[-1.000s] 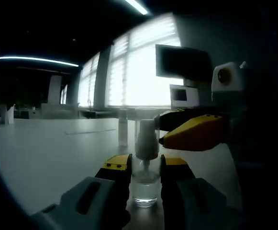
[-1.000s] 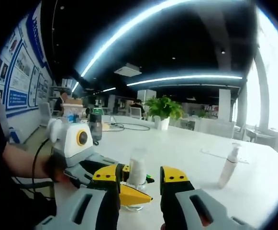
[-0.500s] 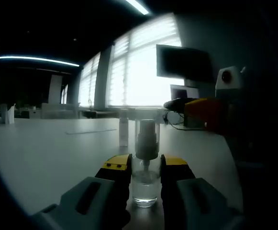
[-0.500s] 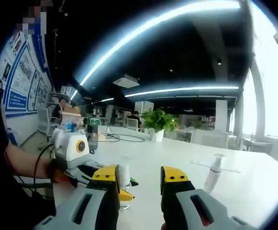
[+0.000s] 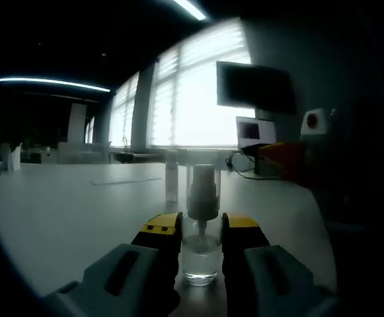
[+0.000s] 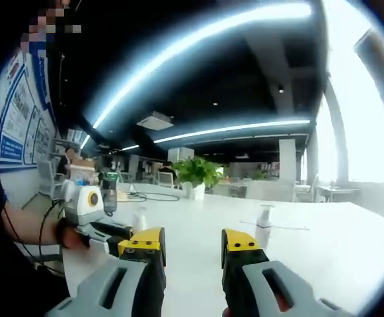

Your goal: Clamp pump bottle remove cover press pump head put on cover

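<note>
In the left gripper view, the left gripper (image 5: 201,232) is clamping the clear pump bottle (image 5: 200,251) upright on the white surface (image 5: 66,211), its base partly hidden by the jaws. The bottle's transparent cover (image 5: 203,177) is sitting over the pump head, dim against the window. The right gripper (image 6: 192,243) is standing wide apart, holding nothing, above the surface; a second white pump bottle (image 6: 264,226) is standing well beyond it.
</note>
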`<state>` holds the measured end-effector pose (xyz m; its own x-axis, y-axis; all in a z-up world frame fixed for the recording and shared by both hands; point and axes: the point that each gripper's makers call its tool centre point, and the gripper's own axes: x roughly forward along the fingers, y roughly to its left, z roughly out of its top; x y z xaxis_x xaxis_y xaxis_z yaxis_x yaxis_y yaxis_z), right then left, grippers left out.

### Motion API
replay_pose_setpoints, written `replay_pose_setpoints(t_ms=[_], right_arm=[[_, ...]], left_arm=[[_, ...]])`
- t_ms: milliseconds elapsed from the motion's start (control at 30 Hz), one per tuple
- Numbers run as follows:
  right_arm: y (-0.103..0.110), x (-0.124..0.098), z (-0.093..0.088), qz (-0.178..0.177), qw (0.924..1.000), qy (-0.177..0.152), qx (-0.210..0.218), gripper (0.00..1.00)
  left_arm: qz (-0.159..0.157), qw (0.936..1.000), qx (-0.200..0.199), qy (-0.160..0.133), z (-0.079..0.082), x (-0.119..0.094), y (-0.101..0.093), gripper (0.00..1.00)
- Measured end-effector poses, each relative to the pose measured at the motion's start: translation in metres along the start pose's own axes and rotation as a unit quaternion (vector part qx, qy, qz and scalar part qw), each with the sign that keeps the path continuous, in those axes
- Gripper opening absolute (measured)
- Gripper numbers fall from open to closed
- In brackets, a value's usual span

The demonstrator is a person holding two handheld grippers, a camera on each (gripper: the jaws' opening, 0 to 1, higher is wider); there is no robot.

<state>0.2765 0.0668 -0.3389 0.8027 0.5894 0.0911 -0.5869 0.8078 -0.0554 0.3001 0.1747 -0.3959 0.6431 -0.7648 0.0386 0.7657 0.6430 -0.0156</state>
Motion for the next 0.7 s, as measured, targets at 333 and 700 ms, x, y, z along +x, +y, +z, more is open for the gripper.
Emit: replay_pose_setpoints(t_ms=[333, 700], right_arm=[[-0.018, -0.015, -0.031, -0.023, 0.9996, 0.014, -0.010, 0.27], [-0.029, -0.021, -0.040, -0.025, 0.9996, -0.003, 0.012, 0.26]], left_arm=[[0.003, 1.0000, -0.001, 0.000, -0.001, 0.000, 0.002, 0.15], [0.007, 1.0000, -0.002, 0.001, 0.000, 0.000, 0.002, 0.15]])
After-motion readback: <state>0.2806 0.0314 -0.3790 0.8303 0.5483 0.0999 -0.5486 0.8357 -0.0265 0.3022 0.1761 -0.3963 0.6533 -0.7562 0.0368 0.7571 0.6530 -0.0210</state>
